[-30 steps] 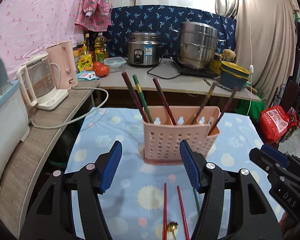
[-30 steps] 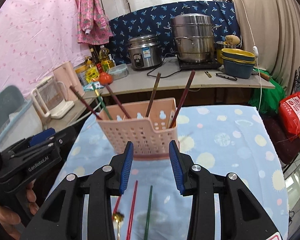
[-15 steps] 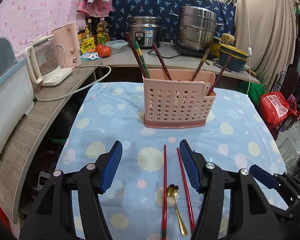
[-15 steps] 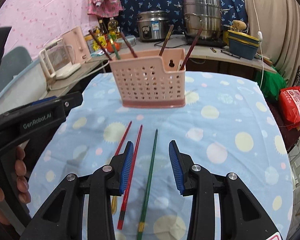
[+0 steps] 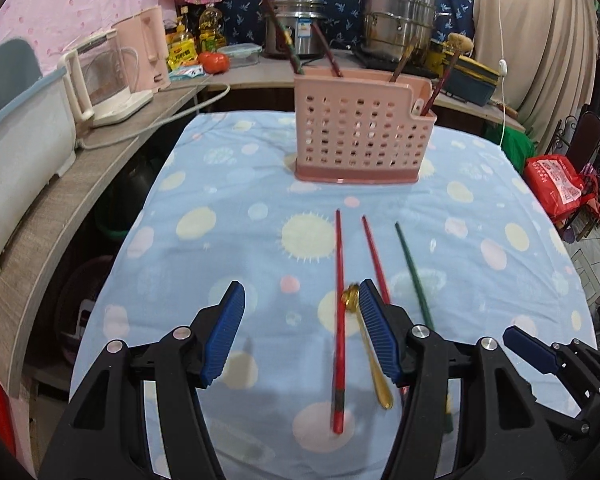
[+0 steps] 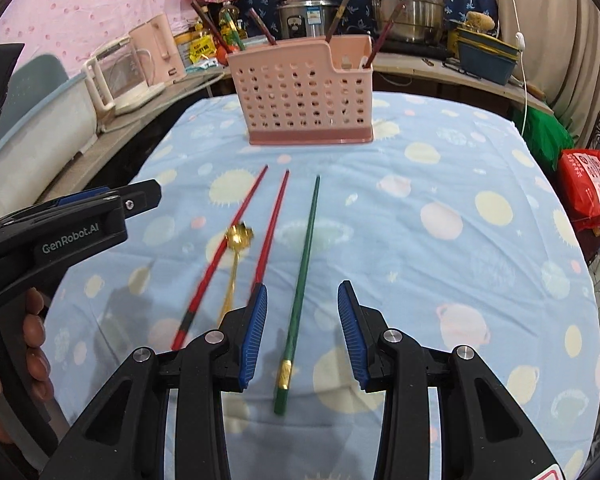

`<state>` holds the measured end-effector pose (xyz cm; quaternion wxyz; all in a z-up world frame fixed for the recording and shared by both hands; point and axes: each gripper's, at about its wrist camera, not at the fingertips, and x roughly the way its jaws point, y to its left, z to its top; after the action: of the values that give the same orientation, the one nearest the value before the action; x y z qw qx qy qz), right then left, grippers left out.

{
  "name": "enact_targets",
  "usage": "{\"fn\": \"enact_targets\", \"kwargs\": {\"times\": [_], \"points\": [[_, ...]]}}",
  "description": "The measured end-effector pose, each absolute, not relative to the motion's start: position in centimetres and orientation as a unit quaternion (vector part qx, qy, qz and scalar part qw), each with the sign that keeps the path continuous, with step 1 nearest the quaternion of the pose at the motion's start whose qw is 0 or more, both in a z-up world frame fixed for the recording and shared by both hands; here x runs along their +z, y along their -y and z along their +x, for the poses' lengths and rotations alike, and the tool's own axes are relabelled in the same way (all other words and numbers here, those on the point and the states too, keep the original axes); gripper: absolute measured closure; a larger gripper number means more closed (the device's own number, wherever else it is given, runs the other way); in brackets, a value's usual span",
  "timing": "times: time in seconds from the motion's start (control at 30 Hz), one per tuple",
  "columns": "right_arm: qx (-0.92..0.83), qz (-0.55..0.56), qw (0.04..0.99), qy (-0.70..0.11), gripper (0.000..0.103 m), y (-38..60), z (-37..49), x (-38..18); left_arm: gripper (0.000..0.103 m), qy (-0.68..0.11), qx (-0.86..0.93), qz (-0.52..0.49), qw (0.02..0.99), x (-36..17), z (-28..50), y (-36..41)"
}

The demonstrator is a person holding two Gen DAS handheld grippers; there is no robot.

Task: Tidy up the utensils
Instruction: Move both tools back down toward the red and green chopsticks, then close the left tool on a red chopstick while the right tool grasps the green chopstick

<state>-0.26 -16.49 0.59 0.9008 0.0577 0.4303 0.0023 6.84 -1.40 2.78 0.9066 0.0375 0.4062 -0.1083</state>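
Observation:
A pink perforated utensil holder (image 5: 362, 136) (image 6: 306, 92) stands at the far end of the blue dotted tablecloth with several chopsticks upright in it. On the cloth lie two red chopsticks (image 5: 339, 312) (image 6: 274, 220), a green chopstick (image 6: 305, 264) (image 5: 412, 268) and a gold spoon (image 6: 236, 256) (image 5: 370, 352). My left gripper (image 5: 302, 328) is open and empty, above the cloth left of the red chopsticks. My right gripper (image 6: 302, 328) is open and empty, with the green chopstick's near end between its fingers below.
A wooden counter on the left holds a white kettle (image 5: 100, 80) and a pink jug (image 5: 146, 54). A rice cooker (image 5: 296, 26) and a steel pot (image 5: 398, 20) stand behind. A red bag (image 5: 558, 184) sits off the table's right edge.
Both grippers have pulled back from the holder and tilted down toward the near cloth. The lying chopsticks and spoon now sit between and under the fingers. Both jaws stay open.

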Motion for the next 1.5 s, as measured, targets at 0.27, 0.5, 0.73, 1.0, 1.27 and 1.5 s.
{"fn": "enact_targets", "kwargs": {"times": [0.27, 0.5, 0.73, 1.0, 1.27, 1.5], "points": [[0.011, 0.055, 0.884, -0.464, 0.066, 15.6, -1.7, -2.4, 0.047, -0.432, -0.097, 0.029, 0.896, -0.7, 4.6, -0.6], [0.013, 0.051, 0.881, -0.471, 0.068, 15.0, -1.8, -3.5, 0.047, -0.445, -0.095, 0.027, 0.89, -2.4, 3.5, -1.3], [0.013, 0.049, 0.878, -0.477, 0.072, 14.9, -1.5, -4.2, 0.047, -0.454, -0.11, 0.031, 0.884, -3.5, 2.5, -1.2], [0.008, 0.047, 0.878, -0.476, 0.082, 15.1, -1.2, -4.5, 0.047, -0.455, -0.127, 0.041, 0.88, -3.8, 2.2, -0.1], [0.004, 0.042, 0.88, -0.473, 0.089, 15.3, -1.3, -4.6, 0.048, -0.466, -0.134, 0.043, 0.874, -4.9, 2.7, 0.7], [0.005, 0.039, 0.881, -0.472, 0.095, 15.3, -1.4, -4.6, 0.064, -0.464, -0.14, 0.036, 0.874, -5.2, 2.8, 0.7]]}}
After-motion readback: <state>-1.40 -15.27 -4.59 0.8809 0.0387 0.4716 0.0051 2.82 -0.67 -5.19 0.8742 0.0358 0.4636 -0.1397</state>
